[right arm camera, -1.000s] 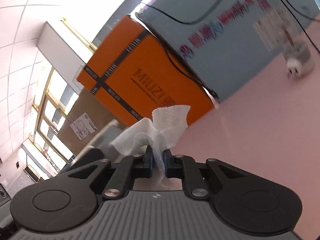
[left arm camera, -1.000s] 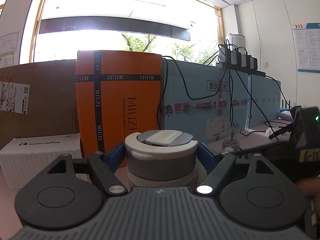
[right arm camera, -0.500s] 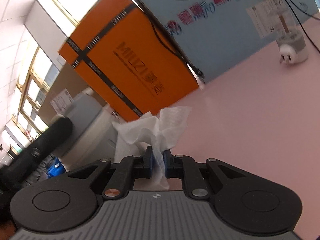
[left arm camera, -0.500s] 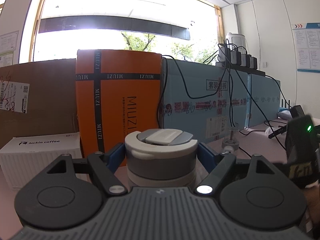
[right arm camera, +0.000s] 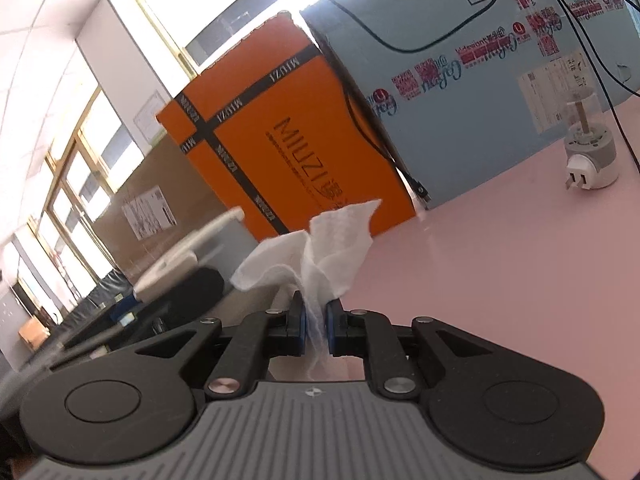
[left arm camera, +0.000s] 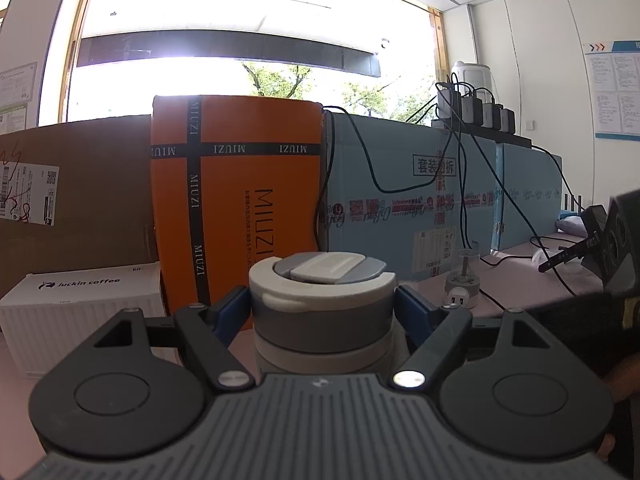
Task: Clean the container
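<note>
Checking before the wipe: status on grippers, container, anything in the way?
Left gripper shut on container, lid on. Right gripper shut on tissue, not touching container. Nothing seen in the way.

Office interior with a boxed-in pink desk, seen against a bright window.

A wide window (left arm camera: 256, 40) with a yellow-wood frame fills the back wall, overexposed, with trees beyond. Along the far edge of the pink desk (right arm camera: 500, 264) stand a brown carton (left arm camera: 80, 200), an orange MIUZI box (left arm camera: 236, 200) and a pale blue box (left arm camera: 404, 200); a white luckin coffee box (left arm camera: 80, 312) sits at the left edge. Chargers (left arm camera: 476, 110) and black cables top the blue box. White wall (left arm camera: 556, 80) at right carries a notice board (left arm camera: 612, 88); the ceiling is tiled.
</note>
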A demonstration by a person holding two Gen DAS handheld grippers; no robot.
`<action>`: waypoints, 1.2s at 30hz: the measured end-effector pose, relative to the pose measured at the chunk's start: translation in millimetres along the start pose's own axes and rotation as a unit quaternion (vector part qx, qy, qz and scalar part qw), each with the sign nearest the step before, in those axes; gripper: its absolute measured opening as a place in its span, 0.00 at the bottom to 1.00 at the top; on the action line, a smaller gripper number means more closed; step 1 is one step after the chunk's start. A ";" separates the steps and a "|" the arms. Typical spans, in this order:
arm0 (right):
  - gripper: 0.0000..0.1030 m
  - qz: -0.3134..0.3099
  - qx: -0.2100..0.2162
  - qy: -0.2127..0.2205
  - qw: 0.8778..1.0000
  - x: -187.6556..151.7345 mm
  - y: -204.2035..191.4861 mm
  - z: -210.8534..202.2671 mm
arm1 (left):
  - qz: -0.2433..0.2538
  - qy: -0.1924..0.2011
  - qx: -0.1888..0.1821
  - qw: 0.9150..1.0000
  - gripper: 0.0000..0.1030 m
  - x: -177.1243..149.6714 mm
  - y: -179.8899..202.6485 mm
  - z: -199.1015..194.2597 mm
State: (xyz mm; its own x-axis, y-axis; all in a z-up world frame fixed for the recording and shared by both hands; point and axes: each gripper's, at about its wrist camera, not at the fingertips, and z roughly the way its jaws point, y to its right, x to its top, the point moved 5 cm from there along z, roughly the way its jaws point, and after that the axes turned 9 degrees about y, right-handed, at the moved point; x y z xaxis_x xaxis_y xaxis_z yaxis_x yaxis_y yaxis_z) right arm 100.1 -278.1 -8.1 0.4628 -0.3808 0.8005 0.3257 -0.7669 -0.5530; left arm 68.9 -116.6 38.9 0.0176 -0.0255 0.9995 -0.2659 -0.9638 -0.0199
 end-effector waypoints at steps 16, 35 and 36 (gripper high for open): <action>0.11 0.010 0.021 -0.012 1.000 -3.9 -1.9 -10.2 | 0.000 0.001 0.000 1.000 0.74 -0.6 1.5 -0.9; 0.11 -0.027 -0.001 0.056 0.998 47.0 -12.2 -39.0 | 0.008 -0.010 0.012 1.000 0.77 -7.2 6.3 4.6; 0.11 -0.031 0.002 0.069 0.997 54.3 -16.6 -42.2 | 0.008 -0.011 0.014 1.000 0.77 -8.2 7.1 5.6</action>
State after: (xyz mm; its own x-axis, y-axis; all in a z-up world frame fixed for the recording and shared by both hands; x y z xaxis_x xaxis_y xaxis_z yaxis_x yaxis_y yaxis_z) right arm 85.0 -307.8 54.3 0.3229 -0.4005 0.8575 0.3536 -0.7894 -0.5018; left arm 72.3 -124.7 30.5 0.0352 -0.0474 0.9983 -0.2384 -0.9704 -0.0377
